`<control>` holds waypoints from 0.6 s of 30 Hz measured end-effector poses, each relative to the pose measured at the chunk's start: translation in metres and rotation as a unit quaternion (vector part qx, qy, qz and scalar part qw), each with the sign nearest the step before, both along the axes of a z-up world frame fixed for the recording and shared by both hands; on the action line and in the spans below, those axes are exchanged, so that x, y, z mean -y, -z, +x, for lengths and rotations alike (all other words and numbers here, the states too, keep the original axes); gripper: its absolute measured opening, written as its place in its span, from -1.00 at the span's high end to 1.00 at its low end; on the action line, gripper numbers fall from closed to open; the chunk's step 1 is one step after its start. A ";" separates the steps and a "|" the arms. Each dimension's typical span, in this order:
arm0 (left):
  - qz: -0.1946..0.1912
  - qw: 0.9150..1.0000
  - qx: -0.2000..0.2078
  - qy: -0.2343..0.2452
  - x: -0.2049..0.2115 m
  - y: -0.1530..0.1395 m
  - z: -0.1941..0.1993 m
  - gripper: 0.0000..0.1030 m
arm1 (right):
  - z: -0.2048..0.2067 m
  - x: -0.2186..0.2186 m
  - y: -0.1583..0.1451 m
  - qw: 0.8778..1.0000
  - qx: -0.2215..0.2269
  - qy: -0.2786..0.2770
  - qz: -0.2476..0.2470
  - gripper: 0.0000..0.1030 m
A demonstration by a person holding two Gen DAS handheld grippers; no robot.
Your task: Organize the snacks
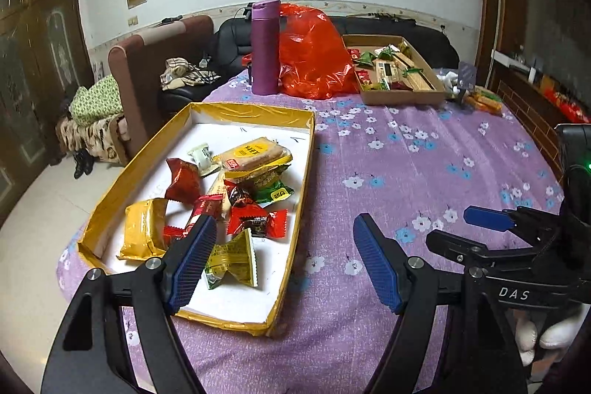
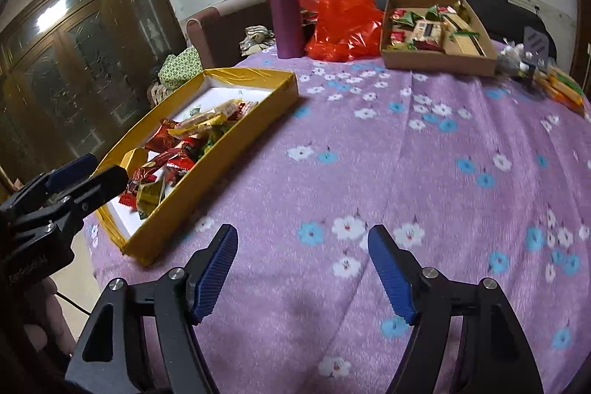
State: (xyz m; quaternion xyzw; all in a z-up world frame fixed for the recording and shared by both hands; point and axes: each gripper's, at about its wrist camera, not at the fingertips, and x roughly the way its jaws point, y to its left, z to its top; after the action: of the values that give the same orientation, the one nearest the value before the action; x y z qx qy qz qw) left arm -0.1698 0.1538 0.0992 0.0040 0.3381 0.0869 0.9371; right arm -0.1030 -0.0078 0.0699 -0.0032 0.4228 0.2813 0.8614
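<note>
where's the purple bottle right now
The purple bottle stands upright at the table's far edge, left of centre in both wrist views, touching the red plastic bag on its right, beyond the gold box.

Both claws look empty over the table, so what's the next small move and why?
Probably lower the left claw onto the gold-green packet at the near end of the yellow box. Both claws are open and empty, that packet lies closest to its fingers, and the right claw hovers over bare tablecloth.

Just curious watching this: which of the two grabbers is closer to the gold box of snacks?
Left. The left gripper hangs over the gold box's near corner, jaws open. The right gripper sits off to its right, over bare cloth.
</note>
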 end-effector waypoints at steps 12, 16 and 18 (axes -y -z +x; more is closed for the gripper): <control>0.006 0.999 -0.036 0.003 0.007 0.015 0.001 -0.49 | -0.016 -0.016 0.002 1.000 0.000 -0.019 -0.003 -0.47; 0.002 0.999 -0.040 0.001 0.005 0.017 0.003 -0.49 | -0.015 -0.019 0.005 1.000 -0.006 -0.017 -0.005 -0.47; 0.003 0.999 -0.041 0.000 0.004 0.018 0.003 -0.49 | -0.014 -0.021 0.005 1.000 -0.007 -0.017 -0.004 -0.47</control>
State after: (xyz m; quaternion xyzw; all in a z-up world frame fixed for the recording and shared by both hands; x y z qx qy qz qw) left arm -0.1670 0.1499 0.0811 0.0106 0.3760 0.0881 0.9224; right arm -0.1174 0.0131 0.0645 -0.0119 0.4303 0.2938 0.8534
